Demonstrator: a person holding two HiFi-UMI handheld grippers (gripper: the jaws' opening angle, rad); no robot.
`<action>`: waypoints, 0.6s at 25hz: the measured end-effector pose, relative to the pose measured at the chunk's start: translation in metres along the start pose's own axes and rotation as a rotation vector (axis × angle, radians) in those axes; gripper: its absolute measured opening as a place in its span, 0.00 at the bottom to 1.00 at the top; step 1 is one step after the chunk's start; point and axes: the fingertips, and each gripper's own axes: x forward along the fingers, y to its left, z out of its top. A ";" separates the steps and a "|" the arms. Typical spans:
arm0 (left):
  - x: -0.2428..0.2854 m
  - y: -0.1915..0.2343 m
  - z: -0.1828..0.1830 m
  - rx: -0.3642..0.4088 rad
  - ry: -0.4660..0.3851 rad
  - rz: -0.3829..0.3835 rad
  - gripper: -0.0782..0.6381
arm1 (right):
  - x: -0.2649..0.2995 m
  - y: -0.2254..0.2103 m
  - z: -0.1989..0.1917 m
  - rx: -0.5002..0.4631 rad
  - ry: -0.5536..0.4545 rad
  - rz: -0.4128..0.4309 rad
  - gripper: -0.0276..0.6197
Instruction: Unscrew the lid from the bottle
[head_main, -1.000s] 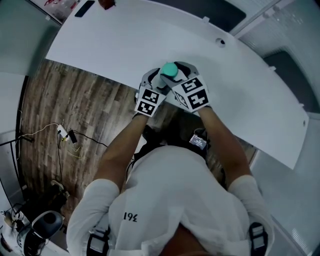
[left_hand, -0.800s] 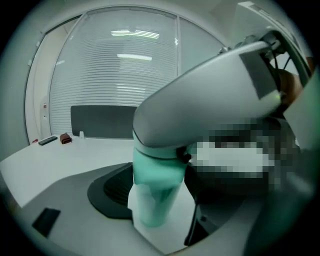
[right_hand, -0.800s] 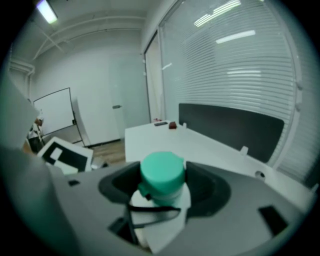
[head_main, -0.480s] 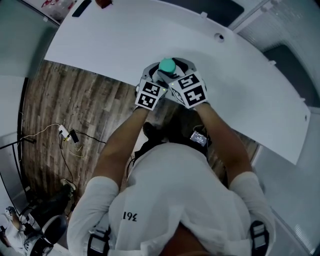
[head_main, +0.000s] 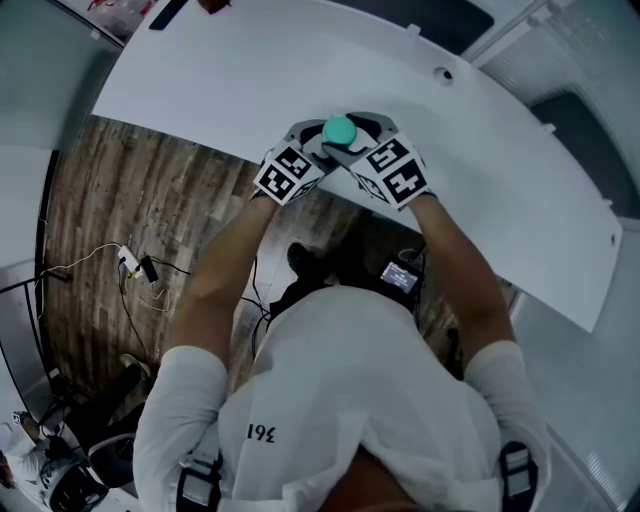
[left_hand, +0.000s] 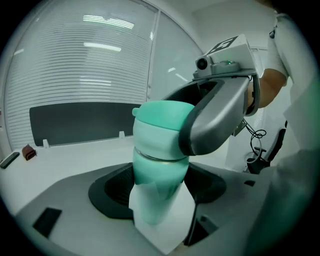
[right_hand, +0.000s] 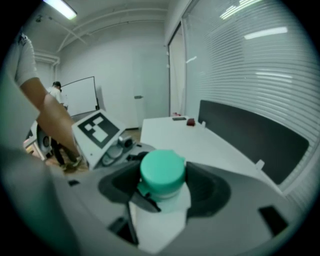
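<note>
Now L hand-held gripper (head_main: 322, 145) grips bottle (left_hand: 152, 192); R hand-held gripper (head_main: 355, 143) clamped on lid (right_hand: 162, 171).

Cool, even light from ceiling tubes (right_hand: 62, 9) makes the white worktop (head_main: 250, 80) bright, with soft shadows. The 2 gripper views bend and darken at the edges; the near lid (right_hand: 162, 171) looks blurred.

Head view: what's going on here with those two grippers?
A person is working on a teal bottle near the edge of the white table. The left gripper is shut on the bottle's body, and the right gripper is shut on the lid. The lid sits on the bottle, not yet off.
</note>
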 end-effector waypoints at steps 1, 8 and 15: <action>0.000 0.000 0.000 0.005 0.002 -0.009 0.57 | 0.000 0.000 0.000 -0.001 0.001 0.000 0.50; -0.001 0.002 -0.001 0.008 -0.015 0.065 0.57 | 0.001 -0.002 0.000 0.039 -0.008 -0.055 0.50; 0.003 0.008 -0.004 0.004 -0.011 0.263 0.57 | 0.001 -0.005 0.001 0.095 -0.011 -0.135 0.50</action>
